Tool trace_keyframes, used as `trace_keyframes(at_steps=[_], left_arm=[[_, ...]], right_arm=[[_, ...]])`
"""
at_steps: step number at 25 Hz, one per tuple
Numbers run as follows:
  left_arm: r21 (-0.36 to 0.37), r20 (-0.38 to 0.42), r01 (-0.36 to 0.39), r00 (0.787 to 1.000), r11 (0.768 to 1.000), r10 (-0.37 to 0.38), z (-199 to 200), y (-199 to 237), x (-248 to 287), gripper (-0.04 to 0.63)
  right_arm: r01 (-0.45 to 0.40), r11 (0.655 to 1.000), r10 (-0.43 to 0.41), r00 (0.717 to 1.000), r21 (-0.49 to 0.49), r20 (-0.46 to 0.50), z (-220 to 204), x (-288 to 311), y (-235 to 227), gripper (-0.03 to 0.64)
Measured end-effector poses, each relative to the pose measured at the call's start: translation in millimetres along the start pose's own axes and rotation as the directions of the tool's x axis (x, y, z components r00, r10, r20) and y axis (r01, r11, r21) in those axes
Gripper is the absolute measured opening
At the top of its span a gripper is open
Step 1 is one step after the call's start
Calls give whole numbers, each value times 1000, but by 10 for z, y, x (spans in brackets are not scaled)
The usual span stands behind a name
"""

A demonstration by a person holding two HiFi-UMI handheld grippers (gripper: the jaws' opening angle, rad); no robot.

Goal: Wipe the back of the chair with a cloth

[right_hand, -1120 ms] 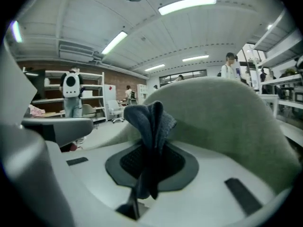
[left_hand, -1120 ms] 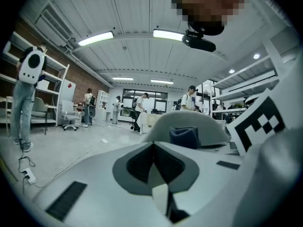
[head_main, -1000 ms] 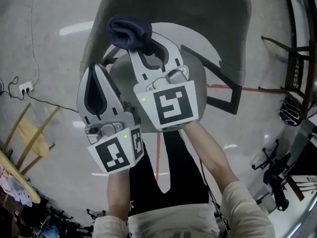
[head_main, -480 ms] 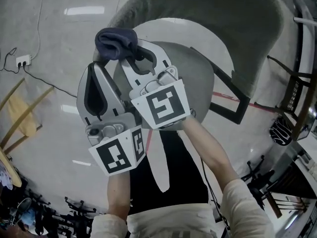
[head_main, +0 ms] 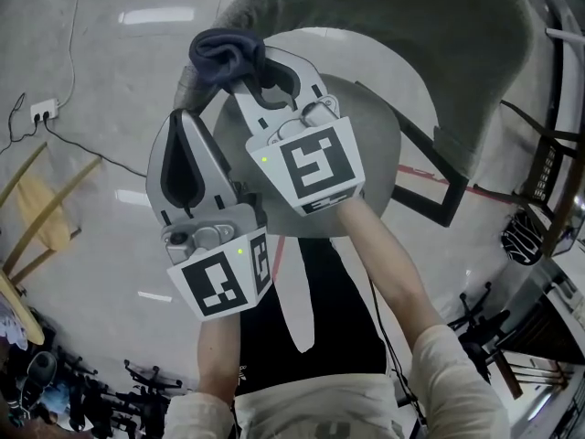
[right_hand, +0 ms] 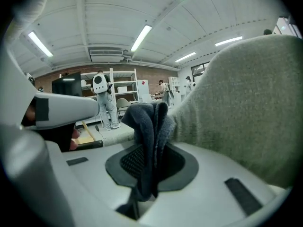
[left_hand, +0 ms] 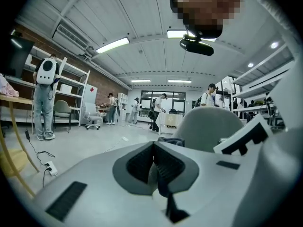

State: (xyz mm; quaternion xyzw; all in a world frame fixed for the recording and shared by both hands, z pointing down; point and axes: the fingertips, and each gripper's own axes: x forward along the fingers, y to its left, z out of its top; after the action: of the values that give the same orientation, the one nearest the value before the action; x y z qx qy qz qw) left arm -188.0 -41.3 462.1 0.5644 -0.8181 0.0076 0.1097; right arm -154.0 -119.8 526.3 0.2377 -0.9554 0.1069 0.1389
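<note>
Wiping step looked in hand. Right gripper (head_main: pixel 239 79) jaws were clenched on dark cloth (head_main: pixel 224 55). Wad sat against left end of grey chair back (head_main: pixel 393 26), near top rim. Left gripper (head_main: pixel 179 122) jaws were pressed together, empty, idle beside. Next move probably called for dragging cloth along back with steady pressure.

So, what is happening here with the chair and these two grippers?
A person holds a gripper in each hand above a grey chair. The right gripper is shut on a dark cloth and holds it against one end of the chair back, near its upper edge. The left gripper is shut with nothing in it and hangs beside the right one, apart from the chair. The wiping seems to be under way.
</note>
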Motion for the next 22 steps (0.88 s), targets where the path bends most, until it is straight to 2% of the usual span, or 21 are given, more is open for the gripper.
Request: trace_keyframes(at_steps=[11,15,22], left_arm=[[23,-17,79,997,997,-78,-38,-186,59,15],[20,-16,101,995,995,-100,-23,-265,123,15],[28,1,165,986,986,-165,-7,-518,255,15]], right_arm=[[150,989,-150,989,2,-1,45,-30,-508,58],[202,979,-202,979,39,3,32,-83,-685,58],[335,939,-336,942,81,10,-18,-277,-1106,58]])
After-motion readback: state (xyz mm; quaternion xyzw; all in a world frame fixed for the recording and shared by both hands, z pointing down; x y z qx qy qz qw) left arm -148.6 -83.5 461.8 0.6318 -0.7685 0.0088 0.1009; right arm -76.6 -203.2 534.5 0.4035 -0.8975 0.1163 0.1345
